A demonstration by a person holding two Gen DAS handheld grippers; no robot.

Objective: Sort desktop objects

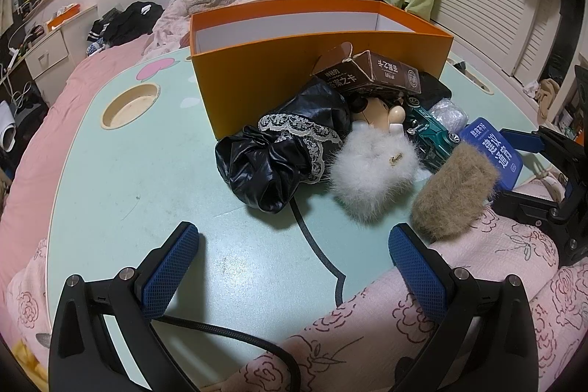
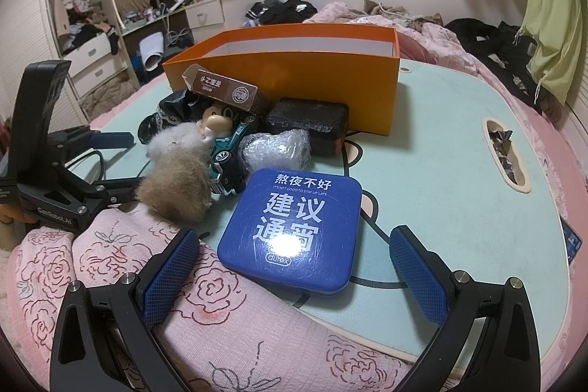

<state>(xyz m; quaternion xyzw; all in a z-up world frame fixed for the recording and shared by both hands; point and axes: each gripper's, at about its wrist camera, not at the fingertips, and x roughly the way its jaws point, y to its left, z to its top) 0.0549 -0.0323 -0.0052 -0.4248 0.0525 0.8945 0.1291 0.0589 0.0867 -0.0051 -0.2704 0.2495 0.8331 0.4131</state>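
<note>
An open orange box (image 1: 294, 61) (image 2: 312, 76) stands on the mint-green lap table (image 1: 128, 171) (image 2: 441, 153). In front of it lies a pile: a black lace-trimmed pouch (image 1: 286, 149), a white fluffy ball (image 1: 371, 171) (image 2: 172, 138), a brown fluffy ball (image 1: 452, 190) (image 2: 176, 190), a brown carton (image 1: 371, 76) (image 2: 228, 90), a green toy car (image 1: 430, 135) (image 2: 228, 157), a small doll (image 2: 217, 123), a bubble-wrap bundle (image 2: 275, 149), a black block (image 2: 308, 120) and a blue tin (image 2: 290, 226) (image 1: 492, 149). My left gripper (image 1: 294, 245) is open and empty, near the pile. My right gripper (image 2: 294, 252) is open around the tin's near end.
The table rests on a pink floral quilt (image 2: 110, 263) on a bed. It has a round cup hole (image 1: 130, 105) at the left and a slot (image 2: 507, 153) with wrappers at the right. Clothes lie on the bed behind. A black cable (image 1: 228, 329) runs by my left gripper.
</note>
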